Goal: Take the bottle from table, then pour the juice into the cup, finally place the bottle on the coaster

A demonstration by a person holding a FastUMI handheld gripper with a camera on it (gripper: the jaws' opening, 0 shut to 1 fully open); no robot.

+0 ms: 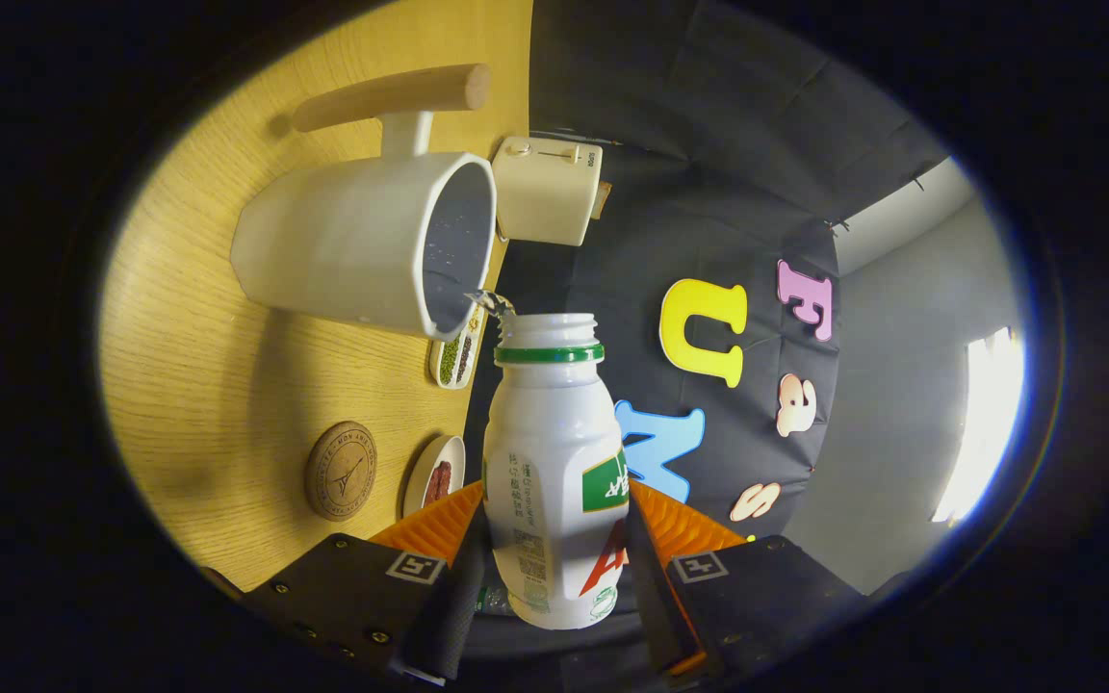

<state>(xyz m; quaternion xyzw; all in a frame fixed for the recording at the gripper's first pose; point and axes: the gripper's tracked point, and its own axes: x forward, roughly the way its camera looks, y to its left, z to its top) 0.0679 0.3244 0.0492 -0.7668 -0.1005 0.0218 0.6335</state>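
Observation:
My gripper (552,539) is shut on a white bottle (554,452) with a green neck ring and no cap, one finger pressing on each side of its body. The whole view is rolled, so the bottle is tipped toward the white cup (362,245) with a wooden handle that stands on the wooden table (198,385). The bottle's mouth is at the cup's rim, and a thin stream of liquid (492,302) runs from it into the cup. A round brown coaster (340,471) lies on the table, beside my fingers and nearer than the cup.
A cream toaster (548,190) stands behind the cup near the table's back edge. Two small dishes lie at that edge: one with green and dark beans (455,358), one with something red (434,475). The black cloth wall rises beyond.

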